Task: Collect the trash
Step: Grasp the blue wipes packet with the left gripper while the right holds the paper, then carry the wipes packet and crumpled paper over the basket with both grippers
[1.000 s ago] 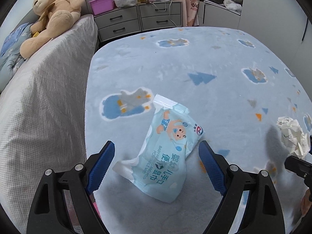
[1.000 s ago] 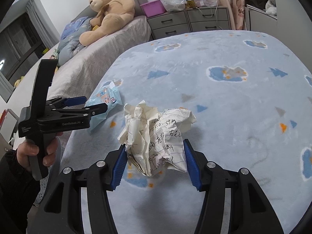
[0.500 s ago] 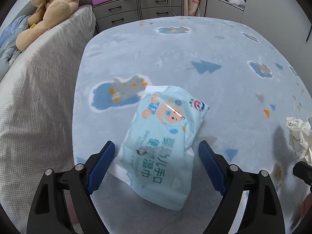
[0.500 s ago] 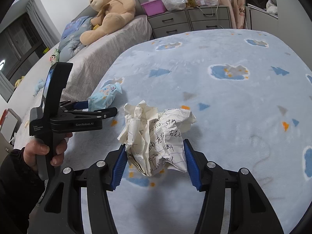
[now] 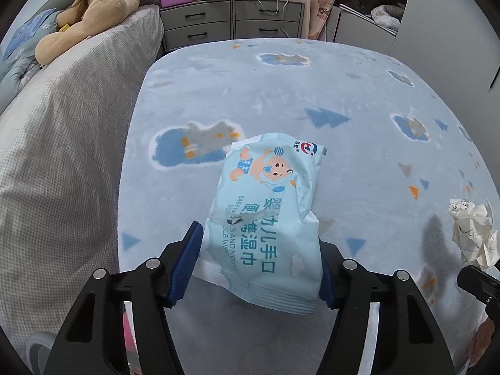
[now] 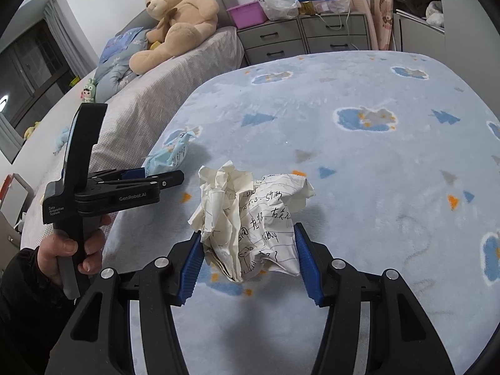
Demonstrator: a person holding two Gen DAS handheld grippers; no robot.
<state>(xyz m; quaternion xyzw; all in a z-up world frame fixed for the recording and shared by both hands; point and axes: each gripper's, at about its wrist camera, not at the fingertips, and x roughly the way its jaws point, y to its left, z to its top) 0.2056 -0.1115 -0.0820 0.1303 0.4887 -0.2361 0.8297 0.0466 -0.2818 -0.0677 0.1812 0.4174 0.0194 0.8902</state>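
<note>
While the wet-wipe packet [image 5: 265, 218] lies on the blue rug [image 5: 359, 93] beside the bed [image 5: 62, 140], the left gripper [image 5: 259, 265] has just been closing its jaws, now pressing its sides. The right gripper [image 6: 247, 259] holds a crumpled paper ball [image 6: 250, 218] in half-open jaws, above that rug.
</note>
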